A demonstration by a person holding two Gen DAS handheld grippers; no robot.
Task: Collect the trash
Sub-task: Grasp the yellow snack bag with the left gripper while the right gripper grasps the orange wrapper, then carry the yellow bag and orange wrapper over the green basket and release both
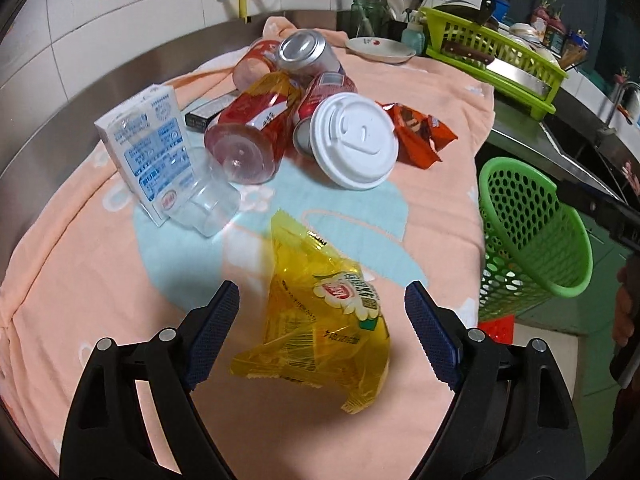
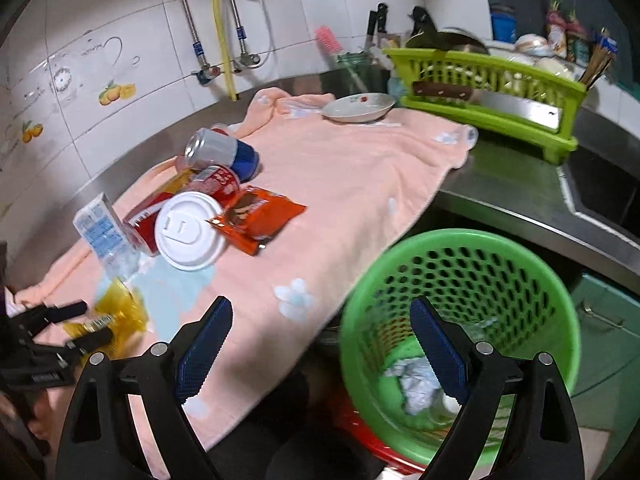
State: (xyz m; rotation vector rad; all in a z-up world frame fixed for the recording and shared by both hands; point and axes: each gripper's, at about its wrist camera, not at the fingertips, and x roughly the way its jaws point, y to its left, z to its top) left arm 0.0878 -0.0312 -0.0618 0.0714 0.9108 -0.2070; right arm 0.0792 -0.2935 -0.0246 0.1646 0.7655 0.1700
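A crumpled yellow wrapper (image 1: 320, 320) lies on the pink towel (image 1: 100, 300), between the jaws of my left gripper (image 1: 322, 292), which is open and does not press on it. Behind it is a heap of trash: a milk carton (image 1: 148, 148), a clear plastic cup (image 1: 208, 200), red cans (image 1: 248, 136), a silver-topped can (image 1: 304, 52), a white-lidded cup (image 1: 354, 140) and an orange snack wrapper (image 1: 420, 132). My right gripper (image 2: 320, 308) is open and empty over the towel's near edge. Beside it, the green basket (image 2: 460, 236) holds crumpled paper (image 2: 416, 384).
A green dish rack (image 2: 480, 92) with a cleaver stands at the back right, with a plate (image 2: 358, 106) beside it. A steel sink (image 2: 608, 188) lies to the right. The basket rests on something red (image 2: 360, 432). A tiled wall with pipes runs behind the counter.
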